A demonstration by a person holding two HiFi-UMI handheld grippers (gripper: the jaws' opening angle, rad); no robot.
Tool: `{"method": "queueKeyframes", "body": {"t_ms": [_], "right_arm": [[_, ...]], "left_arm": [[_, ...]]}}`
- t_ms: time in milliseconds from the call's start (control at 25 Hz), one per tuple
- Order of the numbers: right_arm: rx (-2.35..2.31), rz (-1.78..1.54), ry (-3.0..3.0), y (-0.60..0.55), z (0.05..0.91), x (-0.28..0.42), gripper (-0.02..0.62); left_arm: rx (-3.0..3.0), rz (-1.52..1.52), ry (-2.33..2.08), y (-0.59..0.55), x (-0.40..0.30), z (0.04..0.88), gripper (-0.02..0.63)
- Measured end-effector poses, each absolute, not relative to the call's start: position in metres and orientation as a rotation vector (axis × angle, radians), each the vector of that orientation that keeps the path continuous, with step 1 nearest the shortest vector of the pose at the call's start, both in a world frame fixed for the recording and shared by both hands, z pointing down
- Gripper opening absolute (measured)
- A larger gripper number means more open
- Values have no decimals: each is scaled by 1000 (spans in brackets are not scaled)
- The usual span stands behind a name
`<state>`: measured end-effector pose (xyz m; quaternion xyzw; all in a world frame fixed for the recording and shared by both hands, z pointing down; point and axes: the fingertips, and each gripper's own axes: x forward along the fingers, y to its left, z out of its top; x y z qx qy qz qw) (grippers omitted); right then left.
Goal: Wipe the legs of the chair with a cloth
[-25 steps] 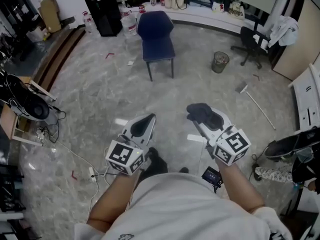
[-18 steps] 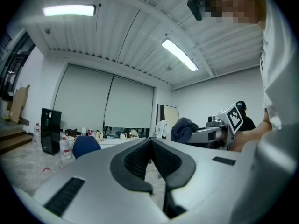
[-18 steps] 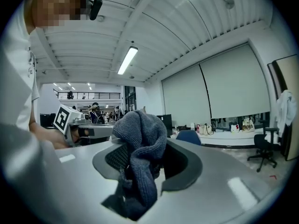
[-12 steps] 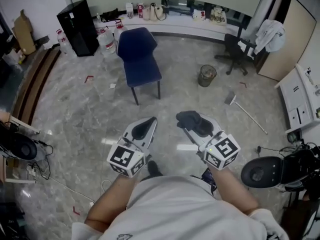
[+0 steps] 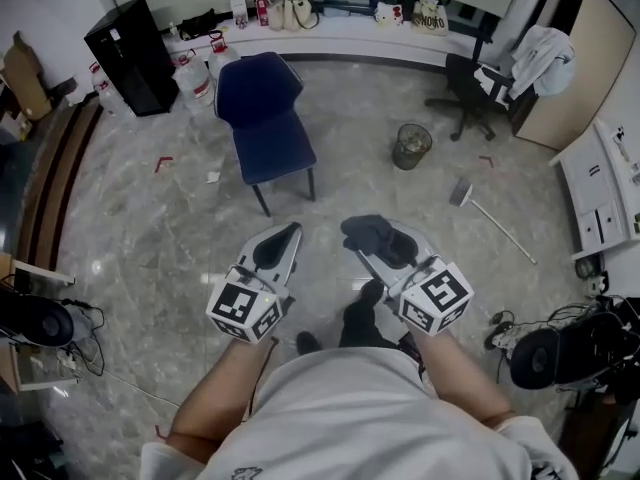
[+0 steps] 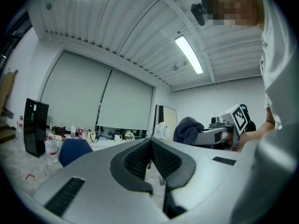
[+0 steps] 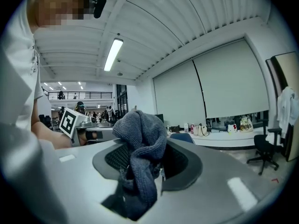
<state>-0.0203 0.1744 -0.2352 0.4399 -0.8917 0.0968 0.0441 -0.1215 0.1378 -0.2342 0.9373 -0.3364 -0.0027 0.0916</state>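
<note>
A dark blue chair [image 5: 262,123] on thin dark legs stands on the marble floor ahead, its seat facing me. My right gripper [image 5: 362,236] is shut on a dark grey cloth [image 5: 368,232], which bunches up between the jaws [image 7: 140,153]. My left gripper [image 5: 287,236] is held beside it, jaws closed with nothing between them [image 6: 150,158]. Both grippers hover well short of the chair, at about waist height. The chair's seat [image 6: 74,149] shows low at the left of the left gripper view.
A round waste bin [image 5: 411,146] and a broom [image 5: 492,218] lie to the right of the chair. A black cabinet [image 5: 134,55] and water bottles [image 5: 190,76] stand behind it. An office chair [image 5: 472,90] is at the back right. Cables and gear [image 5: 560,348] sit at the right edge.
The view has moved forward toward the chair, which now sits nearer and more to the left. Both grippers keep the same pose, the cloth still held.
</note>
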Motion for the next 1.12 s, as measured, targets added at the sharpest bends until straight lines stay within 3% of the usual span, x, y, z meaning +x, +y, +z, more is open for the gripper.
{"method": "queueKeyframes", "body": {"t_ms": [440, 720, 880, 1120], "right_arm": [[1127, 137, -2806, -30, -212, 61, 169], [956, 281, -2753, -121, -122, 87, 169], [925, 309, -2710, -171, -52, 81, 169], [970, 371, -2690, -257, 97, 84, 169]], "left_arm": [[2731, -7, -1230, -42, -44, -225, 6], [2720, 52, -1243, -133, -13, -169, 6], [2693, 50, -1258, -198, -22, -102, 6], [2620, 100, -1257, -301, -18, 83, 6]]}}
